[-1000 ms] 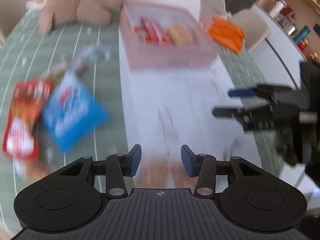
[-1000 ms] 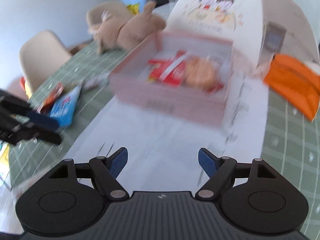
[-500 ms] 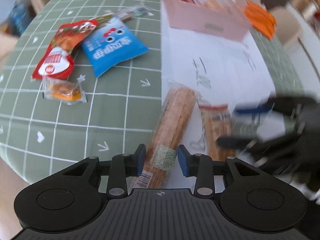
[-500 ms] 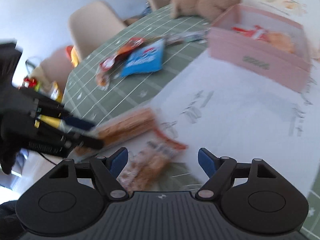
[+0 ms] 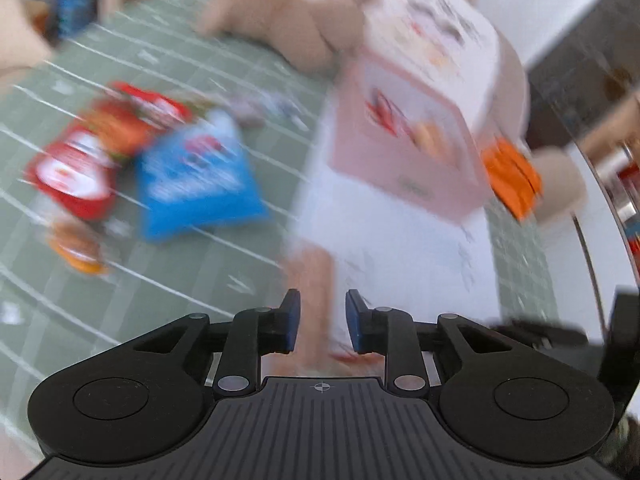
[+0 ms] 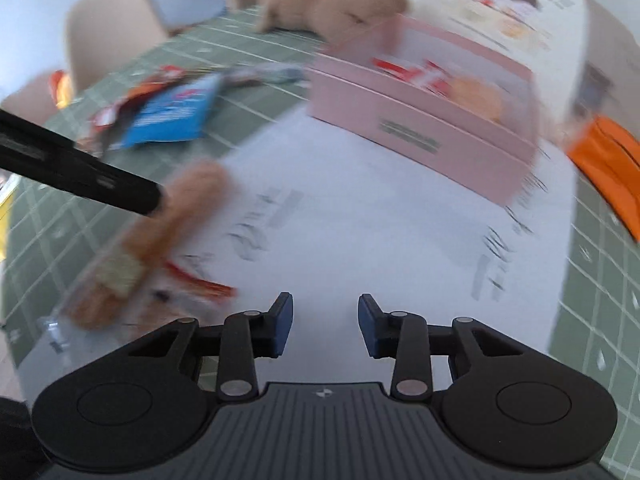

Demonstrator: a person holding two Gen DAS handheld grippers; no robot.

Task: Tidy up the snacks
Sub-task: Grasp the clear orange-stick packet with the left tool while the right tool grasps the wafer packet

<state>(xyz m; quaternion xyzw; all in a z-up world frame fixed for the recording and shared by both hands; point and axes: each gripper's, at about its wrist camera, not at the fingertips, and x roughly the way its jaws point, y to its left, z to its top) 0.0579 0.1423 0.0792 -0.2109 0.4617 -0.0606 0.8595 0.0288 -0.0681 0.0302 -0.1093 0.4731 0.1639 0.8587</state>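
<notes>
My left gripper (image 5: 322, 318) straddles a long tan snack packet (image 5: 314, 276), its jaws closing on either side. From the right wrist view, one left finger (image 6: 100, 178) meets that packet (image 6: 160, 232). My right gripper (image 6: 325, 322) is drawn in to a narrow gap over the white paper (image 6: 360, 220), with nothing between its fingers. A red-edged packet (image 6: 196, 290) lies just left of it. The pink box (image 6: 420, 132) (image 5: 400, 164) at the back holds a red packet and a round orange snack.
A blue packet (image 5: 192, 184), a red packet (image 5: 88, 160) and a small orange-wrapped snack (image 5: 80, 252) lie on the green checked cloth (image 5: 120, 304). A plush toy (image 6: 340, 4) sits behind the box. An orange pouch (image 6: 608, 164) lies to the right. Chairs (image 6: 112, 36) stand at the table's edge.
Both pairs of jaws have narrowed, the right one by a lot. The left gripper has rolled and kept the long packet between its fingers. The right gripper has shifted over the white paper.
</notes>
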